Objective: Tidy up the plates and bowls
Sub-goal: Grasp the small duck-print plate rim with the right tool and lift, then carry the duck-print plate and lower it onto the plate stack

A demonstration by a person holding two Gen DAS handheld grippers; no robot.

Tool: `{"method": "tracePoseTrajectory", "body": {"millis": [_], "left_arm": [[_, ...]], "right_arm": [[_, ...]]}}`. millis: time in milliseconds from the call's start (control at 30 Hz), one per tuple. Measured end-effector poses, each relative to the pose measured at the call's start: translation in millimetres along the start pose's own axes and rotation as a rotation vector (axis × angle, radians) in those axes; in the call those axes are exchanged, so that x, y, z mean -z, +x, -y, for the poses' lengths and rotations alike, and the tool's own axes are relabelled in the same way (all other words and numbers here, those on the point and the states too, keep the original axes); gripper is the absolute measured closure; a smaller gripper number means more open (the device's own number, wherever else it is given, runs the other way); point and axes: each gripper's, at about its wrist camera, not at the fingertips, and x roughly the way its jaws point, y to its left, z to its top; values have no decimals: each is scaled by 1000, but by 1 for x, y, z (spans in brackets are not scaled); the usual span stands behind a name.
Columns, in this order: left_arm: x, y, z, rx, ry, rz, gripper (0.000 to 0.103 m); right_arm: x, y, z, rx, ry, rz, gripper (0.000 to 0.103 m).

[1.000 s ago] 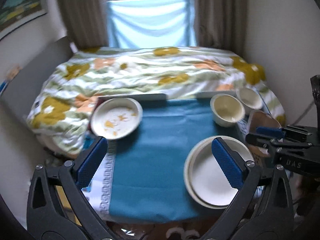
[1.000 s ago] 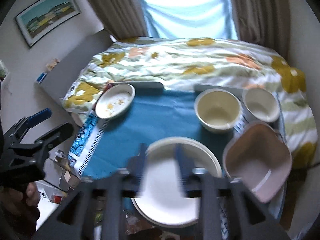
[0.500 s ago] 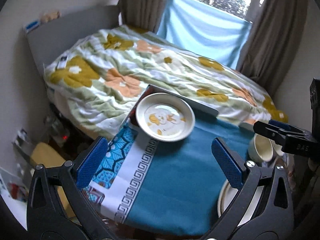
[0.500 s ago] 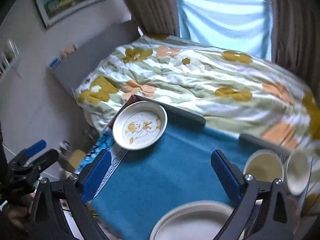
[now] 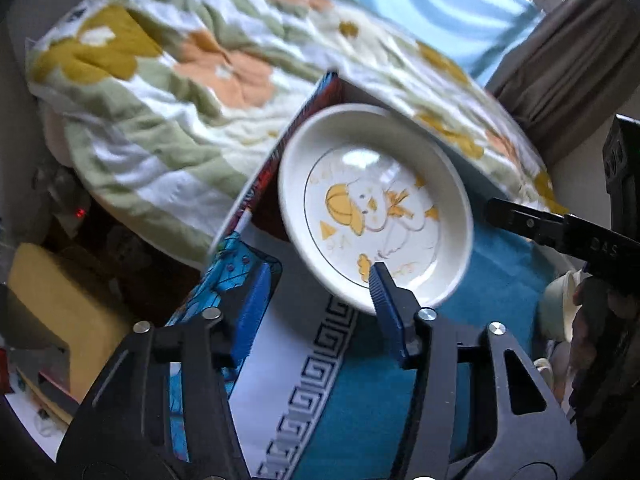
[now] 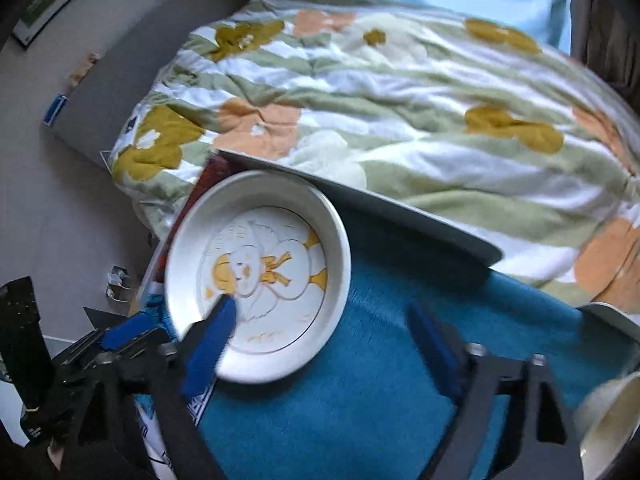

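A shallow white plate with a yellow duck drawing [image 5: 376, 208] [image 6: 260, 268] sits at the far left corner of the blue-clothed table [image 6: 380, 380]. My left gripper [image 5: 320, 270] hangs over its near left rim. One finger is above the plate's inside and the other is outside it. The jaws are closing and the pads are not on the rim. My right gripper [image 6: 320, 306] straddles the plate's near right rim the same way, its jaws also closing without touching. Each gripper shows at the edge of the other's view.
A cream bowl [image 6: 612, 420] [image 5: 560, 308] stands at the right side of the table. A bed with a flowered quilt [image 6: 400, 100] lies right behind the table's far edge. A grey flat board [image 6: 360, 196] rests along that edge. The floor at left is cluttered.
Both grippers have dropped and swung left, close over the duck plate. Their jaws have narrowed. The stacked white plates and the pink dish have left the views.
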Motion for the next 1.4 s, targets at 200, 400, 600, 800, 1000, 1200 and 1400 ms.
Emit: {"method": "tracePoseTrajectory", "body": {"millis": [200,400,600,800,1000,1200,1400], "left_arm": [[-13,31,-3,9,-2,-36,72],[-18,38,-7,-5,-23,-26,86],[-20,38,-8,-17,-15,-22,89],[-20,38,-5,-40,15,-24,89],[-17,31,0,-68,55,-10,88],[-12,19,5,-87,100,18,87],[-9,-5,20,-91,171,74,87]], "right_arm": [[-9,35,7,-3,-5,-60,61],[-17,45,3,-20,-60,-55,81],[-23,54,5,-6,-84,-75,87],[-22,53,3,-1,-112,-75,87],[-12,48,-4,17,-136,-66,87],[-2,37,-11,39,-161,-30,87],[12,10,-12,38,-142,49,87]]}}
